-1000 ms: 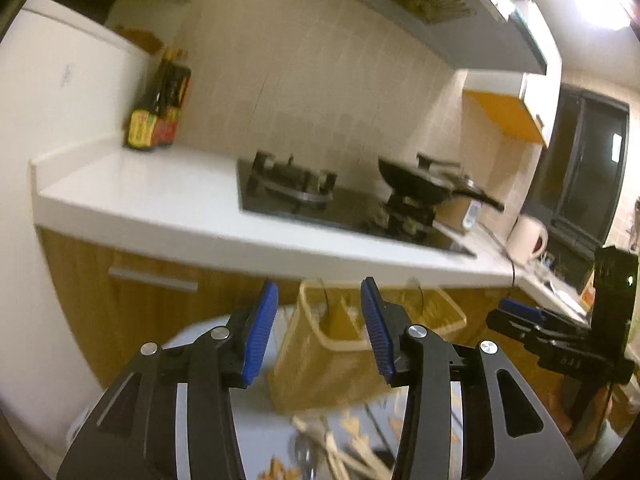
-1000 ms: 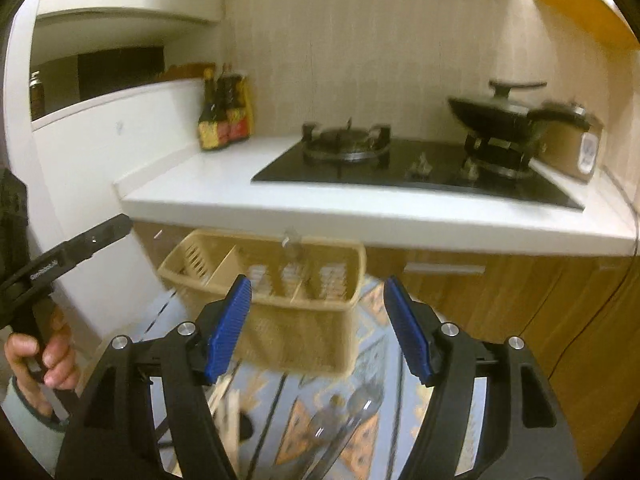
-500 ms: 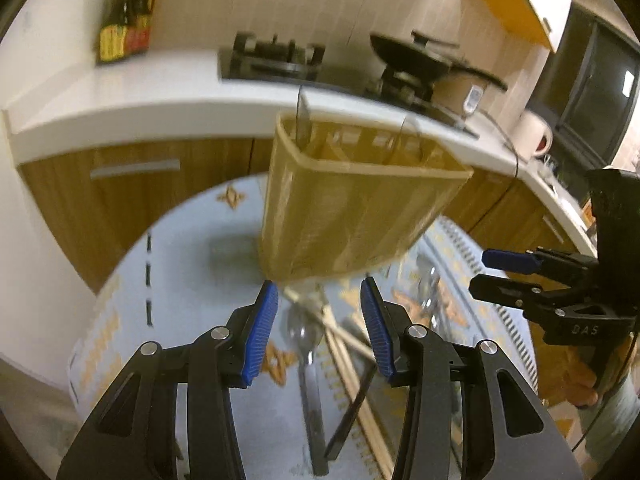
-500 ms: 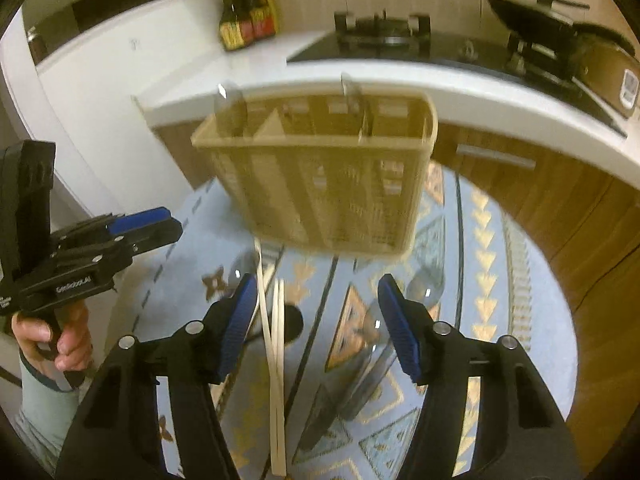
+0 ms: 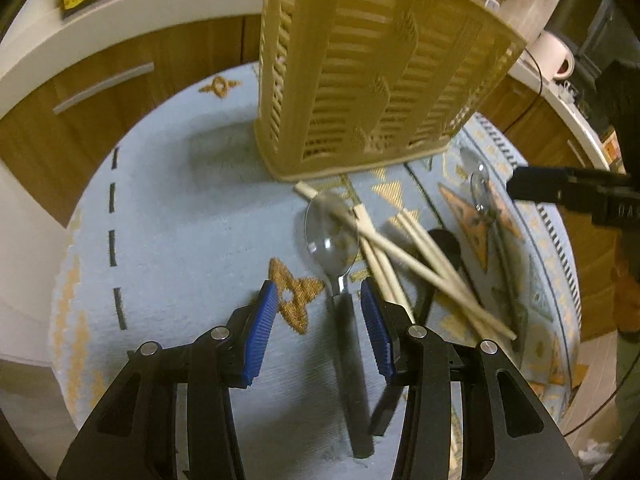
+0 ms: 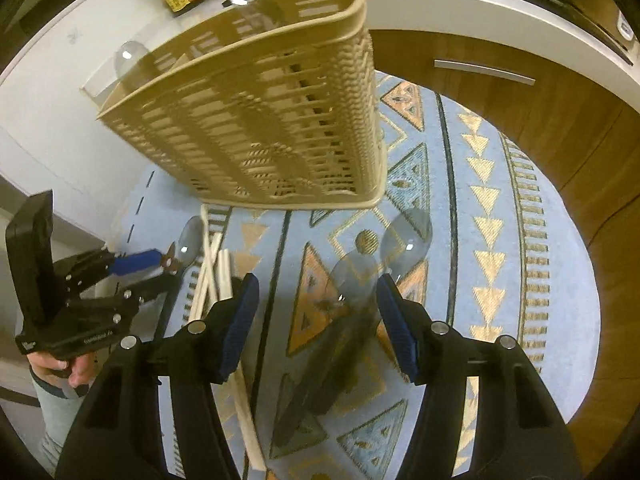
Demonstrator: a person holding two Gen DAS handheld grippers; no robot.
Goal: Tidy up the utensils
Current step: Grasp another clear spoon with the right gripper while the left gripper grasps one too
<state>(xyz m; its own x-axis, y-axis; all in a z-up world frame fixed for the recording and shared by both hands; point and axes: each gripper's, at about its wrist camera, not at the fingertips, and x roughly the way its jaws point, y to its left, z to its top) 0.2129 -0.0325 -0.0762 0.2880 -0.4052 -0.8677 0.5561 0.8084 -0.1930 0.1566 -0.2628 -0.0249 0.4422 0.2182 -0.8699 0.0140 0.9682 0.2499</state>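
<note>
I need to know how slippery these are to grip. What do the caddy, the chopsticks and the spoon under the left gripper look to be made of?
Caddy: beige moulded plastic by the look, matte, with slotted, woven-pattern walls.
Chopsticks: pale, dull and unglossy, probably wood or bamboo.
Spoon: the bowl is shiny and mirror-like, likely polished steel; its handle is dark and matte, perhaps plastic or coated.
Left gripper: ribbed blue pads, seemingly rubbery.
</note>
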